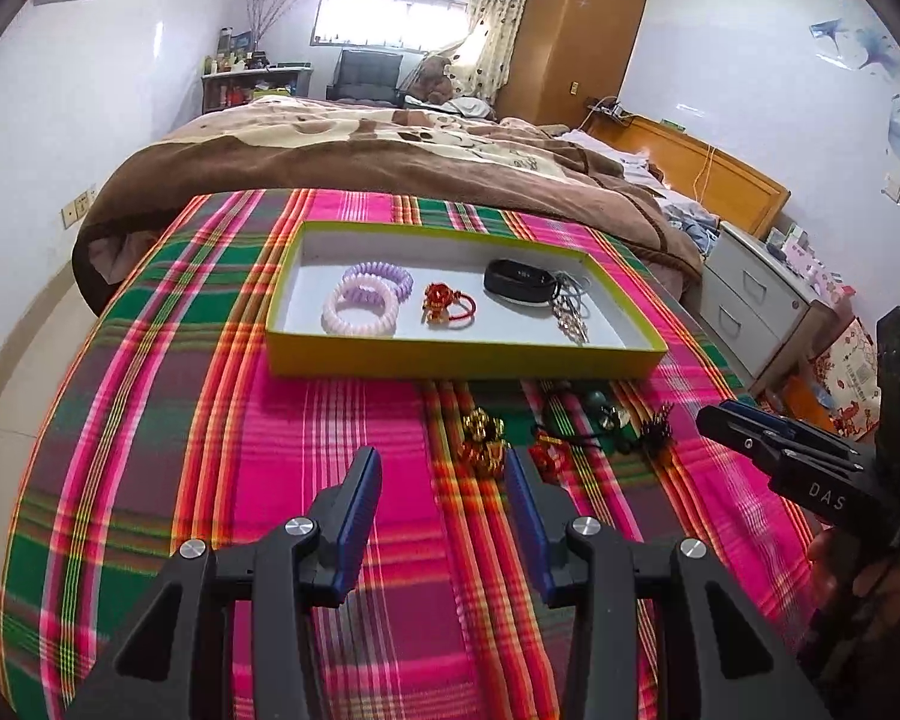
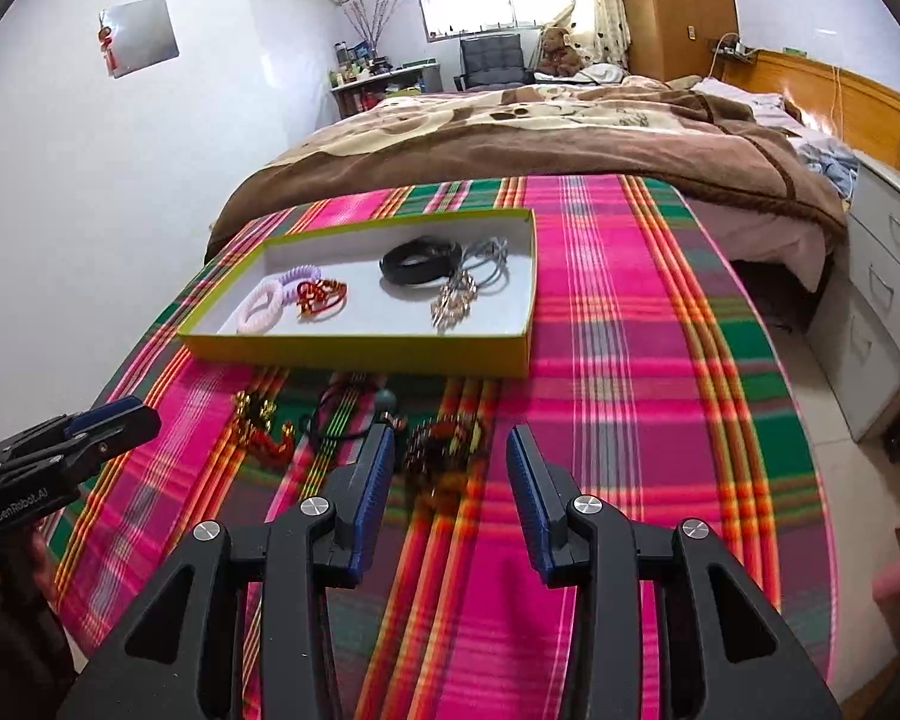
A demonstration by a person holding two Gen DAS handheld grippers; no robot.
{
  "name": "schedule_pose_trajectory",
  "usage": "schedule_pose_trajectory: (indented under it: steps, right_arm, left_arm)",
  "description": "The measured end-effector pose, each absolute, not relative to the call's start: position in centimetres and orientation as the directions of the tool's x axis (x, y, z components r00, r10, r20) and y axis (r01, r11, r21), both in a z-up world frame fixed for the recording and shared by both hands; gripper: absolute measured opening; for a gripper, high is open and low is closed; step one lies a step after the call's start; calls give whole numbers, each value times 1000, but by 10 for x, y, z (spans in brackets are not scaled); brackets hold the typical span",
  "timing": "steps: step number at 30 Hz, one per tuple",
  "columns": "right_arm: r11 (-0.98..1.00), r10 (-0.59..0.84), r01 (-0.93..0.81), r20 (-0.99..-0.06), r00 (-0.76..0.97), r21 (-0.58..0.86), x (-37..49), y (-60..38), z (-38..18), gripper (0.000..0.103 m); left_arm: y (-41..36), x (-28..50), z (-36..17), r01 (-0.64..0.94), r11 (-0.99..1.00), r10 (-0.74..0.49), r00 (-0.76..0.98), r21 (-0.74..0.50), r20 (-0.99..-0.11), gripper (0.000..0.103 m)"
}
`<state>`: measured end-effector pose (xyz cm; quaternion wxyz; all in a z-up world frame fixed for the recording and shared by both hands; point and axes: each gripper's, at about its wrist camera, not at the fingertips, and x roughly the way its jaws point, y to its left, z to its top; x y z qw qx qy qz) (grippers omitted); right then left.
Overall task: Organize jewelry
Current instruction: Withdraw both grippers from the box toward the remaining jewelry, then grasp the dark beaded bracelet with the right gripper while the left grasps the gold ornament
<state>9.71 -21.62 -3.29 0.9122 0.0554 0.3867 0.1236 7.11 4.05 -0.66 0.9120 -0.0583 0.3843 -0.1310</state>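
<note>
Both the left gripper [image 1: 444, 480] and the right gripper [image 2: 450, 456] hung wide open and empty above the plaid cloth [image 1: 210, 420], probably because the loose jewelry [image 2: 444, 450] lay just before the partly filled tray [image 1: 462, 363], awaiting sorting.

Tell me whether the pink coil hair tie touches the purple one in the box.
Touching. The left wrist view shows the pink coil hair tie overlapping the purple one in the box, with no gap between them.

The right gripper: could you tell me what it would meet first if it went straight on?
The open right gripper would likely first meet the dark beaded bracelet on the plaid cloth; depth is uncertain.
</note>
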Motion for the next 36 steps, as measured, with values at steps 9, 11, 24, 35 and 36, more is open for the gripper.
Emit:
schedule_pose_trajectory:
  steps: [9, 11, 24, 35, 36]
  right_arm:
    - [970, 244, -170, -729, 640, 175, 104, -201, -48, 57]
    - [972, 234, -160, -734, 637, 171, 108, -200, -50, 57]
    - [976, 209, -177, -755, 622, 125, 120, -187, -56, 30]
    - [974, 226, -148, -724, 652, 171, 109, -201, -49, 19]
    - [973, 229, -141, -716, 659, 181, 107, -204, -47, 19]
  left_arm:
    - [43, 53, -4, 173, 966, -258, 693, -193, -673, 52]
    - [42, 51, -4, 173, 965, -260, 692, -196, -674, 52]
    - [43, 55, -8, 188, 949, -313, 669, -254, -674, 52]
    - [41, 61, -14, 167, 954, -296, 643, -247, -706, 52]
    - [41, 62, -14, 170, 951, -305, 641, -257, -704, 52]
